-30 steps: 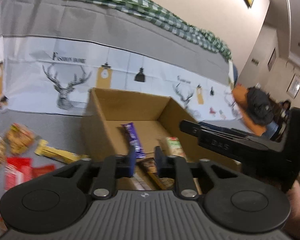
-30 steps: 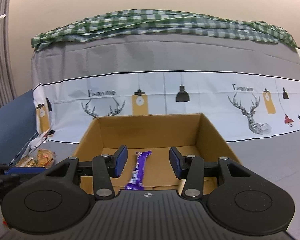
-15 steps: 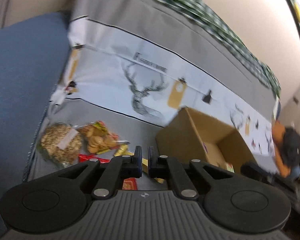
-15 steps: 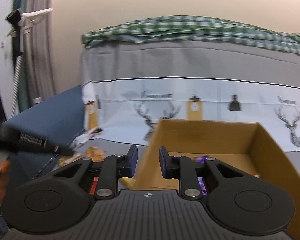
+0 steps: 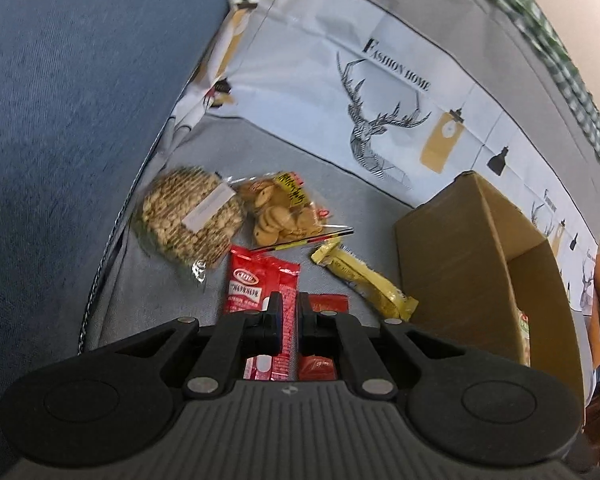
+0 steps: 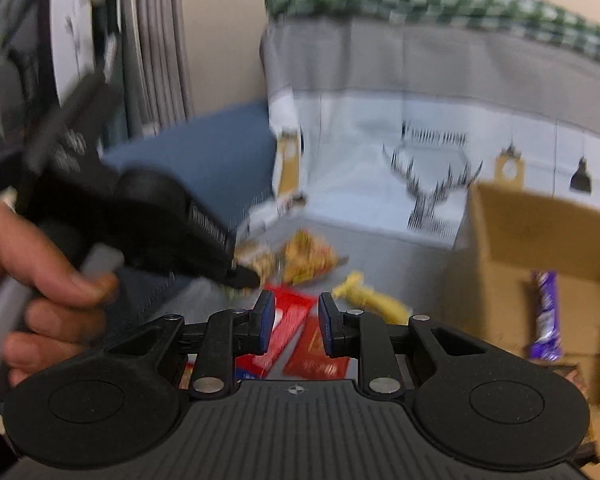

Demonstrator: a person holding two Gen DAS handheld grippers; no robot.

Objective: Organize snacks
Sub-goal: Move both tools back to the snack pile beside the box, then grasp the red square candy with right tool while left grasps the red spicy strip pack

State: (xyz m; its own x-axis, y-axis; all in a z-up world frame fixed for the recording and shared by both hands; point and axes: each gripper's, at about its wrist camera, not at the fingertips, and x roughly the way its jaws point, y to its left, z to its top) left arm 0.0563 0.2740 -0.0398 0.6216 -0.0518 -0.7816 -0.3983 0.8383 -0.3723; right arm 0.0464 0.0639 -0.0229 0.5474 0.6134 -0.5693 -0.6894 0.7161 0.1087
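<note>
Several snack packets lie on the grey cover: red sachets (image 5: pixel 260 280), a darker red packet (image 5: pixel 326 304), a yellow bar (image 5: pixel 364 280), a bag of small biscuits (image 5: pixel 288 208) and a round bag of nut brittle (image 5: pixel 192 212). My left gripper (image 5: pixel 290 312) hangs shut just above the red sachets with nothing in it. My right gripper (image 6: pixel 296 320) is open by a narrow gap, empty, over the red sachets (image 6: pixel 296 312) and the darker packet (image 6: pixel 312 356). The open cardboard box (image 6: pixel 540 240) on the right holds a purple bar (image 6: pixel 546 316).
A blue sofa cushion (image 5: pixel 80 120) borders the snacks on the left. The deer-print cover (image 5: pixel 380 100) rises behind them. In the right wrist view a hand (image 6: pixel 40 272) holds the left gripper (image 6: pixel 244 278) close on the left. The box wall (image 5: pixel 460 248) stands beside the yellow bar.
Both grippers swung left from the box to the loose snacks and dipped lower. The left jaws closed fully; the right jaws narrowed from wide to a small gap.
</note>
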